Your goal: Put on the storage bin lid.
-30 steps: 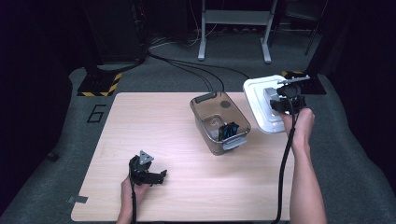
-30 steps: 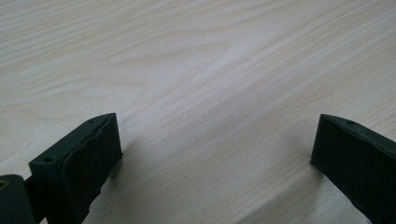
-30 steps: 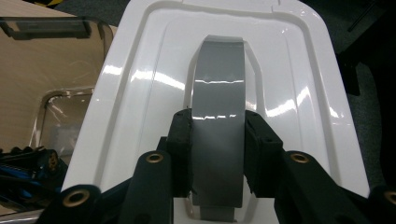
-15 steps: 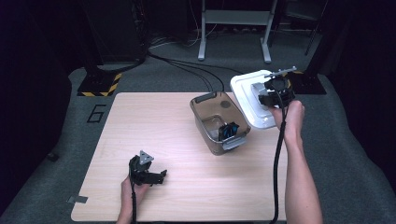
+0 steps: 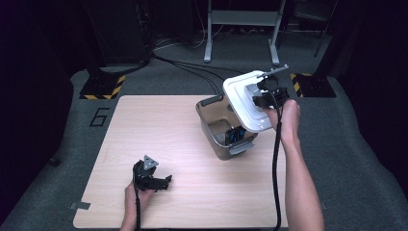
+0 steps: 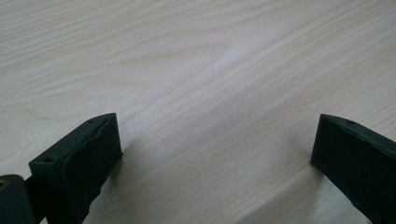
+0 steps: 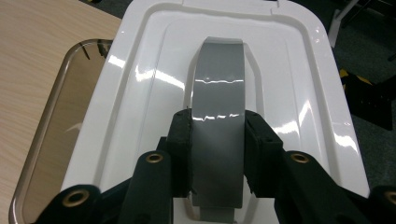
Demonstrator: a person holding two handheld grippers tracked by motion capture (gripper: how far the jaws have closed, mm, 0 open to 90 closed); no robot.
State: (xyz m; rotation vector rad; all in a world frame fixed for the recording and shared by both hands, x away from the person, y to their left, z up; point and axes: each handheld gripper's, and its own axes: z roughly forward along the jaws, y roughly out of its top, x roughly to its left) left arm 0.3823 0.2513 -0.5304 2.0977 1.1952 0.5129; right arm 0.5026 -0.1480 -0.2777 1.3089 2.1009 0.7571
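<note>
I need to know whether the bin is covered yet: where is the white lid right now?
In the high view the white lid is held by its grey handle in the right gripper, tilted over the right, far part of the open brown bin.

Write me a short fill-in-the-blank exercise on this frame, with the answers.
1. The right hand-held gripper is shut on the lid's grey ____.
2. The white lid partly overlaps the brown ____.
3. The left hand-held gripper, near the table's front edge, has its jaws ____.
Missing words: handle; container; open
</note>
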